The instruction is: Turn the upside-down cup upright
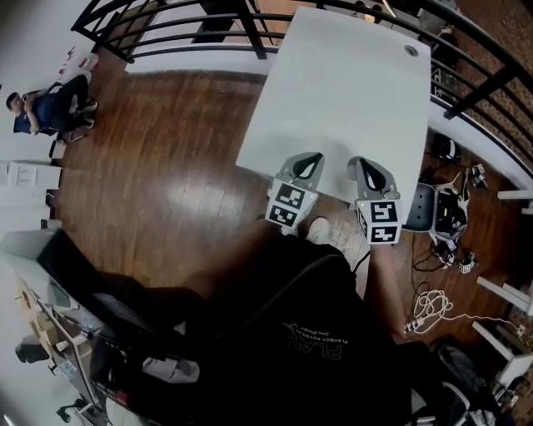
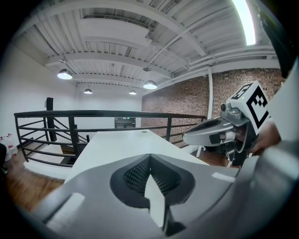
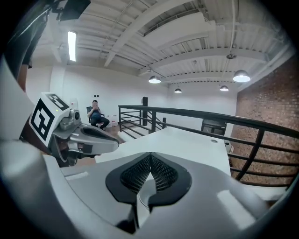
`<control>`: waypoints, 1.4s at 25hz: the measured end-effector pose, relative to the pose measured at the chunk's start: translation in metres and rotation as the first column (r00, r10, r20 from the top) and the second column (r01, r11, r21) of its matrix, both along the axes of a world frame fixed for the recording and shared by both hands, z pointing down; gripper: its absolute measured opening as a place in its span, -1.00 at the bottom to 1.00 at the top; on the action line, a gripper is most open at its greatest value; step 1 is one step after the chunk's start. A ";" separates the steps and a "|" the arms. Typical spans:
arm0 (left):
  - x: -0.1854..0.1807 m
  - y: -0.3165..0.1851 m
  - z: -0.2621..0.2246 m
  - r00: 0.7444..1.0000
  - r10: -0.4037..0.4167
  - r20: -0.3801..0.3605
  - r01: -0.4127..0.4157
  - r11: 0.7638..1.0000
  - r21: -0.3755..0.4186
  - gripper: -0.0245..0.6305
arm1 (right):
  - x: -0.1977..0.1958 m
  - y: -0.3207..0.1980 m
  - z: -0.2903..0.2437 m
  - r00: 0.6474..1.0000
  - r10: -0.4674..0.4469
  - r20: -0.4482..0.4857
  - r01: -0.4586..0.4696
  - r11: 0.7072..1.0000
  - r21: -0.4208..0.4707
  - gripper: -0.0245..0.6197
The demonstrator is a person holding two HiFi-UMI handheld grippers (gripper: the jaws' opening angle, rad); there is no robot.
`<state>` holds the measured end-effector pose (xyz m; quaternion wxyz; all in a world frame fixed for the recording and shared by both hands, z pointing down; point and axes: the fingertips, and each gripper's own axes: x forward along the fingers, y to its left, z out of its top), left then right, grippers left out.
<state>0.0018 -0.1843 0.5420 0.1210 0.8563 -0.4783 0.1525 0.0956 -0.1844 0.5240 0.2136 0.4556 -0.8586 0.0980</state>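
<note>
The brown wooden floor (image 1: 166, 166) and the black metal railing (image 1: 208, 25) frame a white rectangular tabletop (image 1: 350, 91). Its only visible feature is a small round grey cap (image 1: 410, 51) near the far right corner. A person sits on a chair (image 1: 42, 108) well away from the table, beyond the railing.

No cup, upside-down or upright, shows in any of the three views, so I cannot place it relative to either gripper.

The left gripper (image 1: 315, 156) and the right gripper (image 1: 358, 160) are side by side over the tabletop's near edge, tips aimed across the top toward its far edge. In the left gripper view the jaws (image 2: 150, 156) meet at the tips, with only white tabletop showing through the gap behind them. The right gripper's jaws (image 3: 150, 156) are likewise pressed together with nothing between them.

The task looks not to be under way here: both tools are empty and closed. The next move calls for finding the cup, parting one gripper's jaws and bringing them around its wall before any turning-over.
</note>
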 end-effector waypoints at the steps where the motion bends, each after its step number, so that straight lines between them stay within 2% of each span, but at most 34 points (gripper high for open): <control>1: 0.000 0.001 0.000 1.000 -0.008 0.005 0.008 1.000 -0.001 -0.93 | -0.003 0.002 0.000 1.000 -0.005 0.008 0.005 1.000 0.000 -0.88; 9: 0.007 0.020 -0.013 0.999 -0.037 0.028 0.036 0.999 0.031 -0.93 | -0.015 0.034 0.003 0.996 -0.093 0.002 0.093 0.995 0.024 -0.88; 15: -0.014 0.041 -0.015 0.999 -0.043 0.026 0.042 0.999 0.025 -0.93 | -0.026 0.053 -0.006 0.997 -0.075 -0.014 0.075 0.996 0.053 -0.88; 18: -0.022 0.058 -0.012 0.999 -0.031 0.015 0.030 0.999 0.019 -0.93 | -0.026 0.067 -0.004 0.999 -0.042 -0.027 0.044 0.997 0.067 -0.88; 21: -0.028 0.076 -0.006 1.000 -0.011 0.013 0.011 1.000 0.020 -0.93 | -0.025 0.084 -0.002 0.998 0.012 -0.062 -0.005 0.993 0.118 -0.88; 24: -0.039 0.099 -0.003 1.000 -0.008 0.006 0.008 1.000 0.026 -0.93 | -0.028 0.108 -0.002 0.996 0.066 -0.053 -0.058 0.988 0.144 -0.88; 31: -0.074 0.153 -0.008 1.000 -0.014 -0.025 0.015 0.999 0.042 -0.93 | -0.042 0.173 0.003 0.986 0.169 -0.016 -0.166 0.980 0.113 -0.88; 35: -0.076 0.181 -0.009 0.999 0.016 -0.040 -0.014 0.999 0.053 -0.93 | -0.043 0.204 0.002 0.977 0.212 0.012 -0.212 0.971 0.106 -0.88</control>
